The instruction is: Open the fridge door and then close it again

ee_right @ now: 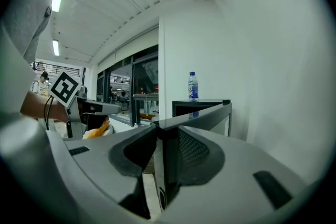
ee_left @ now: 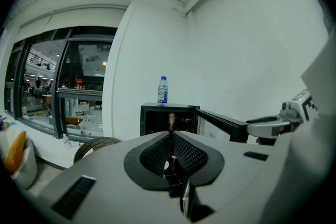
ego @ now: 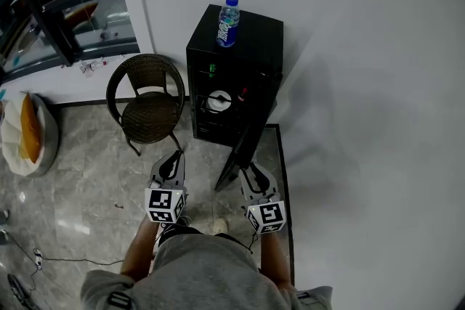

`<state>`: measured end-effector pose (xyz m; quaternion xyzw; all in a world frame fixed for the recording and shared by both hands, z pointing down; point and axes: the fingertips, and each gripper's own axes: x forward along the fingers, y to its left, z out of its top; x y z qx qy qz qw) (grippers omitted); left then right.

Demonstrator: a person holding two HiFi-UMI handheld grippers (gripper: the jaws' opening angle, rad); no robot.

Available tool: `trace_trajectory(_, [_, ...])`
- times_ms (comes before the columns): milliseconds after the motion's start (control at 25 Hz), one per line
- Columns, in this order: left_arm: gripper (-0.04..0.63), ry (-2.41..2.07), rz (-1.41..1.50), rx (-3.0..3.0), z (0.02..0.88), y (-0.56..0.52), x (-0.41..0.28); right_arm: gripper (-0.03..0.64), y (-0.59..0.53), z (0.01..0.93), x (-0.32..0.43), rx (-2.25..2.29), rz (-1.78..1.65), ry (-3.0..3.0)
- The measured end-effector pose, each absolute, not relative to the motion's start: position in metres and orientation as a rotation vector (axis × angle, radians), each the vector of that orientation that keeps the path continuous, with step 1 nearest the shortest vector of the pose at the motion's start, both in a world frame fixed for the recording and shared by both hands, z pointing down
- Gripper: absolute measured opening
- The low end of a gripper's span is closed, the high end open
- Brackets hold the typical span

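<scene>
A small black fridge [ego: 243, 47] stands against the white wall with a water bottle [ego: 228, 22] on top. Its door [ego: 243, 145] is swung wide open toward me, and shelves with a few items show inside. My right gripper [ego: 251, 172] sits at the door's free edge. In the right gripper view that edge [ee_right: 167, 144] fills the space between the jaws, with both pads against it. My left gripper [ego: 171, 162] hangs left of the door, apart from it. Its jaws are shut on nothing in the left gripper view [ee_left: 171, 157], which looks into the open fridge [ee_left: 157, 119].
A brown wicker chair [ego: 149, 102] stands just left of the fridge. A white bag with an orange thing in it [ego: 29, 131] lies on the tiled floor at the far left. A glass window wall [ego: 65, 3] runs behind, and the white wall [ego: 363, 120] closes off the right.
</scene>
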<state>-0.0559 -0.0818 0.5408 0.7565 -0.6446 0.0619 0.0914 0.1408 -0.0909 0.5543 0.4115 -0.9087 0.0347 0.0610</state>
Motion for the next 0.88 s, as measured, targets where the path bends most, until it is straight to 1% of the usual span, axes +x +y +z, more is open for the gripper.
trace_trajectory(280, [0.028, -1.864, 0.185, 2.27, 0.548, -0.101, -0.076, 0.141, -0.101, 0.556, 0.116, 1.303, 0.111, -2.718])
trace_trajectory(640, [0.029, -1.825, 0.186, 2.302, 0.546, -0.12, -0.121, 0.141, -0.111, 0.553, 0.076, 1.387, 0.096, -2.664])
trace_trajectory(880, [0.029, -1.771, 0.184, 2.341, 0.547, -0.128, -0.135, 0.138, -0.122, 0.553, 0.051, 1.437, 0.119, -2.646])
